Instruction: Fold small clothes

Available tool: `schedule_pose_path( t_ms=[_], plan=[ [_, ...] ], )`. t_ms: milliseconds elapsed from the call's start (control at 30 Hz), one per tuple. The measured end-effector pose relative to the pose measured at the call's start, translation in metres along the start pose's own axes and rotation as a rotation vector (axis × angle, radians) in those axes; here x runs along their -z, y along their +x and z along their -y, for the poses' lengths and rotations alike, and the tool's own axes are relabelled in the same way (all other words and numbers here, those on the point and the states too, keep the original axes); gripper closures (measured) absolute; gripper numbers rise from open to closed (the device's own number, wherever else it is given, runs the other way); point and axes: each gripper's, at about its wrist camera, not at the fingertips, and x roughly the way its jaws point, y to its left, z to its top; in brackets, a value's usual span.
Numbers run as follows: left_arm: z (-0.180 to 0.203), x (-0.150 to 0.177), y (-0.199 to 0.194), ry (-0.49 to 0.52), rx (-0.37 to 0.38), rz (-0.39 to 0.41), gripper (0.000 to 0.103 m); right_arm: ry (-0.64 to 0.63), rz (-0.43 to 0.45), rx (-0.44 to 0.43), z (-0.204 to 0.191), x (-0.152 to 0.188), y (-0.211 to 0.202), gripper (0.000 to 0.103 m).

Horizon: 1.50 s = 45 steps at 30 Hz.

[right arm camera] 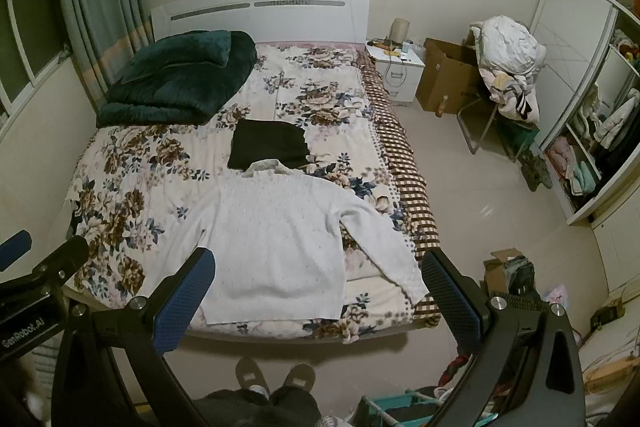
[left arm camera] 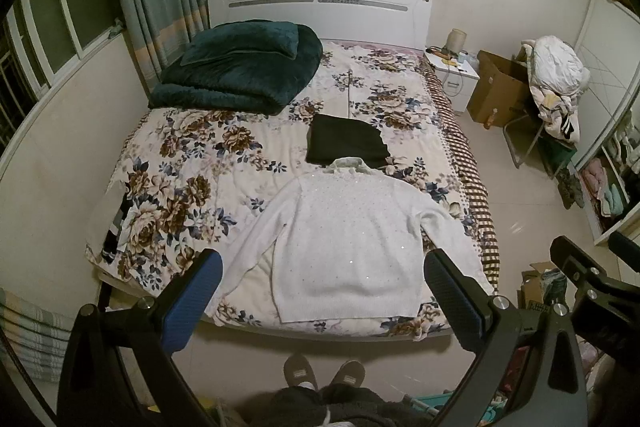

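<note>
Plainly, sweater: the white sweater (left arm camera: pixel 344 239) lies flat and face up at the foot of the bed (left arm camera: pixel 192 163), collar toward 12 o'clock, hem toward 6, both sleeves spread out toward 4 and 8 o'clock.
Folded piece: a dark garment (left arm camera: pixel 346 143) sits just beyond the collar at 12 o'clock, touching or slightly under it; it looks already folded.
Step in hand: judged the start of the fold; the sweater is spread out but nothing is turned over yet.
Left tool (left arm camera: pixel 320 291): wide open, holding nothing, raised above the hem.
Right tool (right arm camera: pixel 316 291): wide open, empty, raised above the hem.
Next move: likely come down and pinch a sleeve cuff or shoulder, then carry it across the chest; thin knit needs a low, flat pinch.
Surroundings: a green blanket (left arm camera: pixel 240 67) is heaped at 11 o'clock near the headboard.
</note>
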Motion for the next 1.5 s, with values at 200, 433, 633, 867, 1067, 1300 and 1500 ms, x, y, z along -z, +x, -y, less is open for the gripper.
schedule_pose_path(
  t_ms=[200,433,633,867,1067,1300,1500],
  plan=[
    [0.001,-0.001,0.0,-0.001,0.001,0.003,0.0,-0.002,0.003,0.001,-0.001,0.004,0.001,0.0],
    [0.005,-0.014,0.004,0.005,0.002,-0.001,0.0,0.004,0.0,-0.001,-0.001,0.007,0.006,0.0],
    [0.005,-0.032,0.065,0.034,-0.077,0.086,0.0,0.09,-0.072,-0.002,0.016,-0.057,0.047,0.0],
    [0.013,-0.024,0.176,0.09,-0.084,0.06,0.0,0.324,-0.216,0.134,0.085,-0.063,0.182,0.0],
    [0.043,-0.009,0.295,0.101,-0.117,-0.038,0.0,0.53,-0.324,0.235,0.173,-0.039,0.316,0.0],
    [0.086,0.02,0.413,0.077,-0.201,-0.135,0.0,0.741,-0.496,0.161,0.283,0.005,0.494,0.008],
    [0.111,0.047,0.509,0.067,-0.245,-0.247,0.0,0.968,-0.55,0.199,0.349,0.044,0.608,0.012]
  ],
)
